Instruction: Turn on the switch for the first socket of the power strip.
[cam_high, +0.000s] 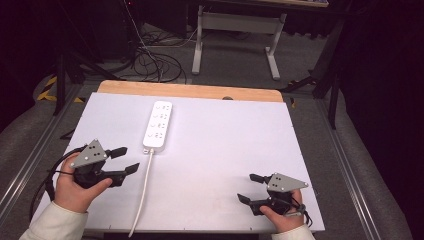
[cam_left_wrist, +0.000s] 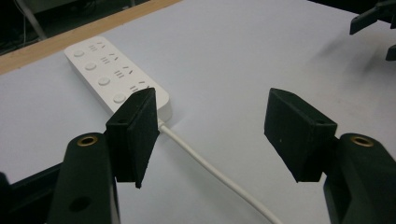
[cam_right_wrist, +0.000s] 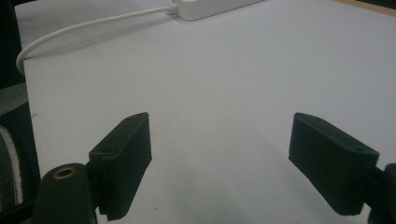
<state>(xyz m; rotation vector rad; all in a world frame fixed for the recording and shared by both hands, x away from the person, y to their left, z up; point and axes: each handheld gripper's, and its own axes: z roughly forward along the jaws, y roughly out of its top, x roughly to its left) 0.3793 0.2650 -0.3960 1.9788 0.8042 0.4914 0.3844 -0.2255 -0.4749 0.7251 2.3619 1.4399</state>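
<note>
A white power strip lies flat on the white table, towards its far left part, with its length running away from the person and its four rows of sockets facing up. Its white cord leaves the near end and runs back over the near edge of the table. The left gripper is held in the person's left hand just beside the strip's near end, to its left, and points towards the cord without touching it. In the left gripper view its two black jaws stand well apart with nothing between the pads; the strip's near end and the cord show beyond them. The right gripper is held in the right hand near the table's near right corner, well apart from the strip, pointing left. Its jaws also stand wide open and empty over bare table, as the right gripper view shows, with the cord far off.
</note>
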